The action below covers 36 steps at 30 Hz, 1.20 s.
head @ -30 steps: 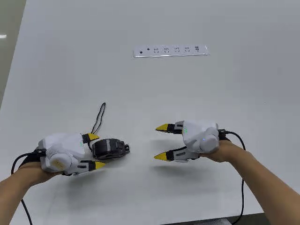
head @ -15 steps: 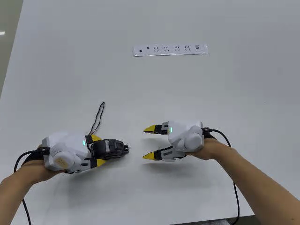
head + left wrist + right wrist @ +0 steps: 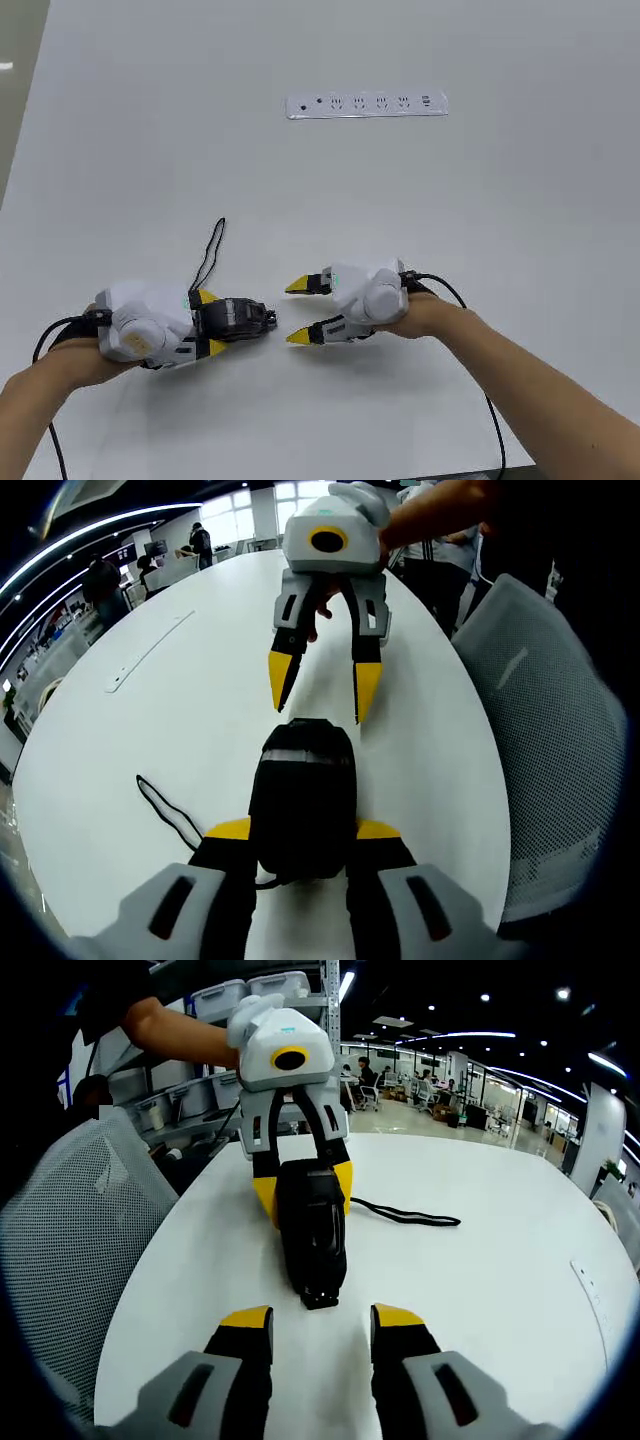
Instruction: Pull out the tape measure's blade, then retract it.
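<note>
A black tape measure [image 3: 236, 318] lies on the white table [image 3: 330, 200], with its black wrist strap [image 3: 209, 254] trailing away behind it. My left gripper [image 3: 208, 322] is shut on the tape measure's case [image 3: 302, 798], one yellow-tipped jaw on each side. My right gripper [image 3: 297, 311] stands open a short way to the right, its yellow tips pointing at the front end of the case [image 3: 312, 1232] where the blade comes out. In the right gripper view its own gripper [image 3: 320, 1319] is just short of the case. No blade is pulled out.
A white power strip [image 3: 366, 104] lies across the far middle of the table. The table's front edge runs close under both hands. A grey mesh chair [image 3: 545, 730] stands beside the table, and people and shelves show in the room behind.
My left gripper has closed around the tape measure's case. My right gripper has moved left toward the case, still open.
</note>
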Tool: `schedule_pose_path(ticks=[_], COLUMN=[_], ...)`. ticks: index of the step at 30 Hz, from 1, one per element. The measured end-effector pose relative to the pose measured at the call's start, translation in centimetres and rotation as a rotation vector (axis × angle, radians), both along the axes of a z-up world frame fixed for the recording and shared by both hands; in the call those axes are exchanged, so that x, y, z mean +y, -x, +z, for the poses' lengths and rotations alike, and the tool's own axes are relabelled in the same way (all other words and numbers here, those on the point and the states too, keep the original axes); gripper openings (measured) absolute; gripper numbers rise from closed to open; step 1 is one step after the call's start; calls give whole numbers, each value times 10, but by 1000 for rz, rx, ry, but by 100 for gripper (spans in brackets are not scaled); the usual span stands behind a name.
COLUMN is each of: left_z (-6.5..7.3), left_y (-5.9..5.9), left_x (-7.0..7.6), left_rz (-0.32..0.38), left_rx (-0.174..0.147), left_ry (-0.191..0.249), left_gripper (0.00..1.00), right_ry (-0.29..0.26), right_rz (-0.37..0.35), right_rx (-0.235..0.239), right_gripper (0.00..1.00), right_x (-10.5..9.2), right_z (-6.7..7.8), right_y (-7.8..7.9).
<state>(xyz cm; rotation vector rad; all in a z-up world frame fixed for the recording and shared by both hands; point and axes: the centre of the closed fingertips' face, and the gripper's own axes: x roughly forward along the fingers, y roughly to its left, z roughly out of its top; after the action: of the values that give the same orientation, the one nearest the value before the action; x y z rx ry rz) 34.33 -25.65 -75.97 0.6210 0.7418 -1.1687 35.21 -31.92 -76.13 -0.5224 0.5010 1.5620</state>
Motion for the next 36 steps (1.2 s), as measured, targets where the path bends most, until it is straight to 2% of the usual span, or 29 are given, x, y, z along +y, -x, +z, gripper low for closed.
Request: schedule_pose_path(ticks=[4, 12, 24, 36], left_z=[0, 0, 0, 1], left_y=[0, -1, -1, -1], left_x=[0, 0, 0, -1], left_rz=[1, 13, 6, -6], left_rx=[-7, 5, 7, -2], left_ry=[1, 21, 48, 79], left_gripper=[30, 29, 28, 28], right_ry=[-5, 1, 13, 13], right_rz=[12, 42, 70, 68], right_rx=[10, 17, 15, 18], right_gripper=[35, 27, 17, 14], right_x=[7, 17, 21, 22], right_z=[-2, -9, -18, -20], right_y=[2, 6, 4, 6])
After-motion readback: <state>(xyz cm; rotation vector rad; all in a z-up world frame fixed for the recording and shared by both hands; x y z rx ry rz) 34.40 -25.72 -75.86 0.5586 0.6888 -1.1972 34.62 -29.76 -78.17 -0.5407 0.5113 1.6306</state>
